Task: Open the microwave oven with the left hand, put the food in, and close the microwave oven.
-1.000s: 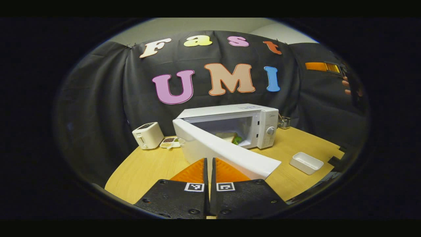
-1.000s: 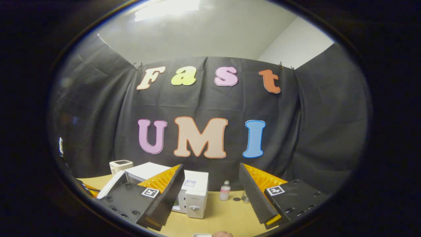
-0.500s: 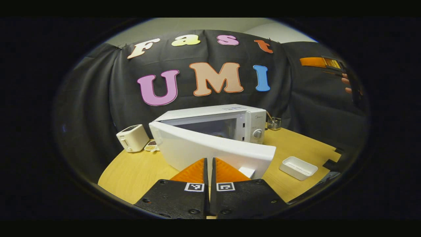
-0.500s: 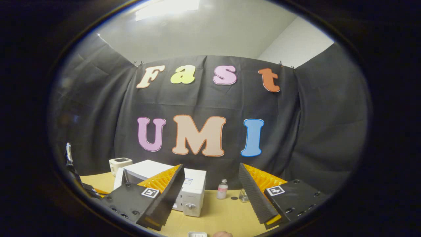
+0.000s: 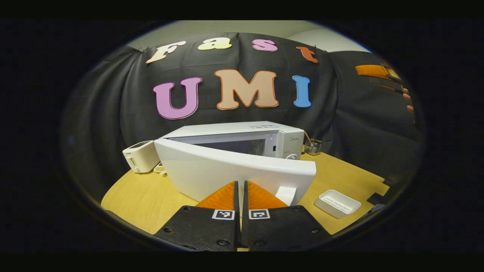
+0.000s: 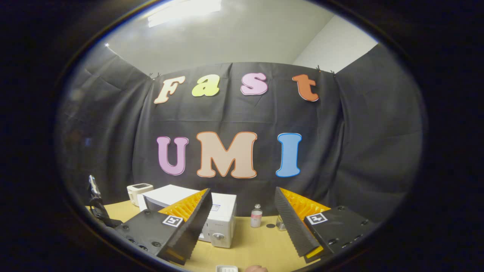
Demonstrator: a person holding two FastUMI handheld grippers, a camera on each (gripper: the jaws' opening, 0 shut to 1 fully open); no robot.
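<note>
Left gripper [image 5: 240,189] with both fingers pressed flat together, pointing forward and low, right gripper [image 6: 242,211] held up high on the far right, fingers spread wide apart, a hand [image 5: 408,102] wrapped around it

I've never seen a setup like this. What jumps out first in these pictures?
The white microwave oven at the middle of the wooden table, its door swung partway across the front. The left gripper, fingers together, sits right at that door. A small toaster stands to the oven's left, and an empty white tray lies to its right.
</note>
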